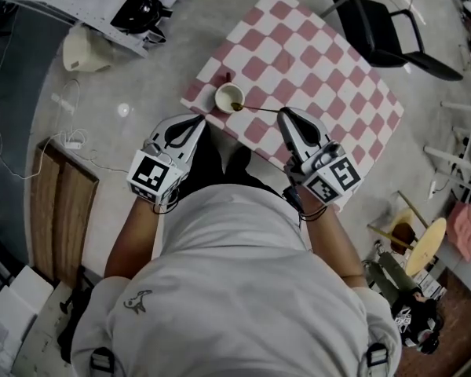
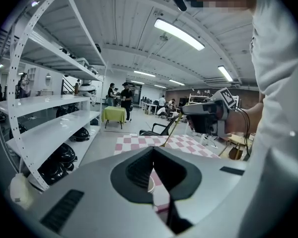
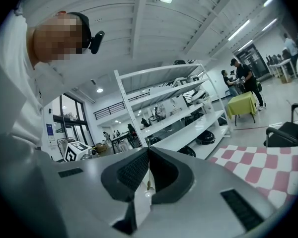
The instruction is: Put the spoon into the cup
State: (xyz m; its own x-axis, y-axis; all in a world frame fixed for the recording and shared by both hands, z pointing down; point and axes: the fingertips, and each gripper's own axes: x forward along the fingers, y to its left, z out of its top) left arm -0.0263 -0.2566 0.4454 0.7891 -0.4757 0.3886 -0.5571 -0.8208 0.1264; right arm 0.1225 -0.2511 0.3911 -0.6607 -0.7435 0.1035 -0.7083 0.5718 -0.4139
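Right gripper (image 1: pixel 282 113) is clamped on the spoon (image 1: pixel 259 109) by the handle end. In the right gripper view the pads meet at the tip (image 3: pixel 149 152) w/ the thin handle (image 3: pixel 148 175) pinched between them. The spoon runs near level to the left, and its bowl end sits over the right side of the white cup's (image 1: pixel 228 96) mouth; can't tell if it touches the rim. The cup stands upright at the near-left edge of the pink-and-white checked cloth (image 1: pixel 314 61). A small dark thing lies just beyond it, too small to make out.

Left gripper (image 1: pixel 201 118) hovers just below-left of the cup, not touching it. Its jaws are closed tip to tip w/ nothing held (image 2: pixel 153 150), and a sliver of the cup (image 2: pixel 150 183) shows through the gap behind them.

A black chair (image 1: pixel 377 30) stands at the cloth's far-right side.
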